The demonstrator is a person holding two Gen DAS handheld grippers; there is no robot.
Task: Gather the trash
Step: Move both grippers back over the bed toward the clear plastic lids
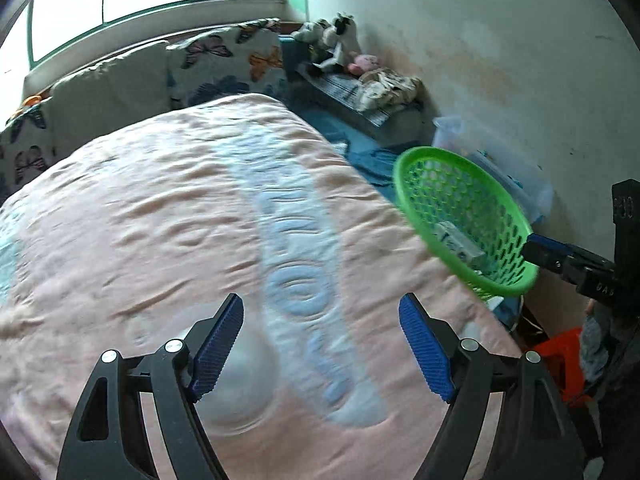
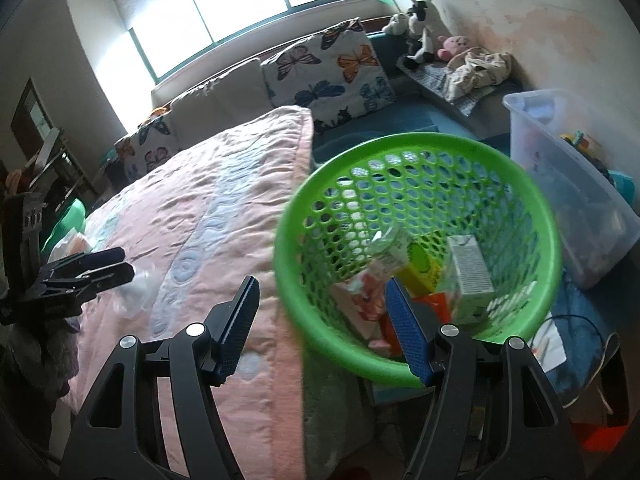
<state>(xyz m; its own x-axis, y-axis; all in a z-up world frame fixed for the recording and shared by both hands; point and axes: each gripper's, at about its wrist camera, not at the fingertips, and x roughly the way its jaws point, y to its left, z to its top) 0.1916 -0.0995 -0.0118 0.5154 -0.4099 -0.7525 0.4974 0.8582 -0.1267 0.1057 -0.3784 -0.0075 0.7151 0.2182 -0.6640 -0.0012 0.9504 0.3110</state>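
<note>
A green mesh basket point(image 2: 420, 152) tilts past the bed's right edge; it also shows in the left wrist view point(image 1: 460, 208). It holds several cartons and wrappers point(image 2: 468, 268). My right gripper point(image 2: 324, 320) has its jaws wide apart, the right finger against the basket's near rim. My left gripper point(image 1: 320, 348) is open above the pink blanket point(image 1: 160, 220), over a blurred clear plastic piece point(image 1: 244, 376). That clear plastic piece point(image 2: 138, 284) also lies by the left gripper in the right wrist view.
Butterfly cushions point(image 2: 332, 72) and a window line the bed's far side. Plush toys point(image 1: 332, 36) and crumpled cloth sit on a bench by the wall. A clear storage bin point(image 2: 568, 184) and an orange stool point(image 1: 560, 360) stand right of the bed.
</note>
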